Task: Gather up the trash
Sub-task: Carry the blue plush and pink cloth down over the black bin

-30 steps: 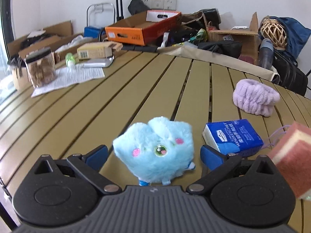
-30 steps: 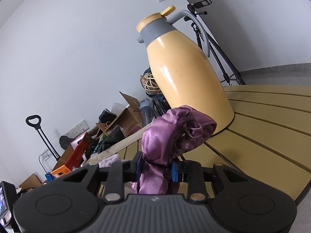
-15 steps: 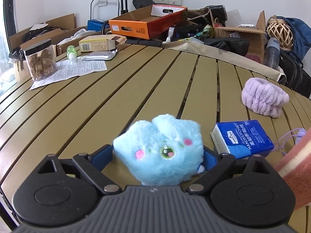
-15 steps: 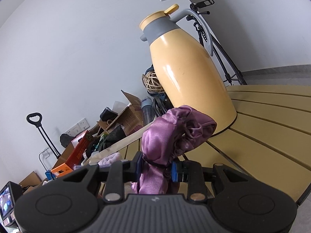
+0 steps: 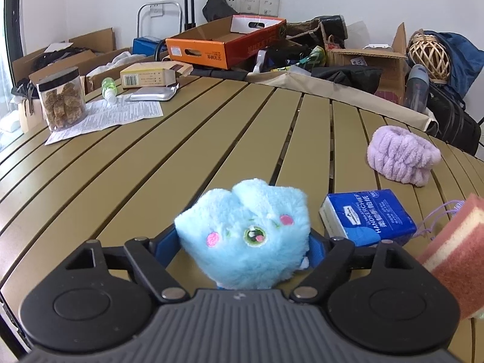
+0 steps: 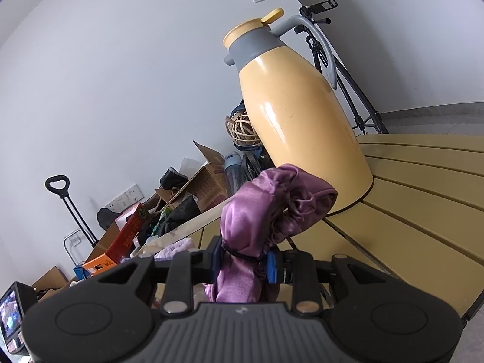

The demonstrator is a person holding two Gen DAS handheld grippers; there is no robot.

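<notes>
My left gripper is shut on a fluffy light-blue plush toy with pink cheeks, held just above the slatted table. Its blue pads press the toy's sides. A blue tissue pack lies right of it, and a pink-and-yellow sponge sits close at the right edge. My right gripper is shut on a bunched purple satin bag, held above the table edge in front of a yellow thermos jug.
A lilac fluffy headband lies at the right. A jar of brown chunks, a printed sheet, a small green bottle, a foil pouch and a carton sit far left. Boxes and bags crowd the floor beyond.
My left gripper closed from open onto the blue plush toy and lifted it slightly. My right gripper kept its hold on the purple bag and shifted a little.
</notes>
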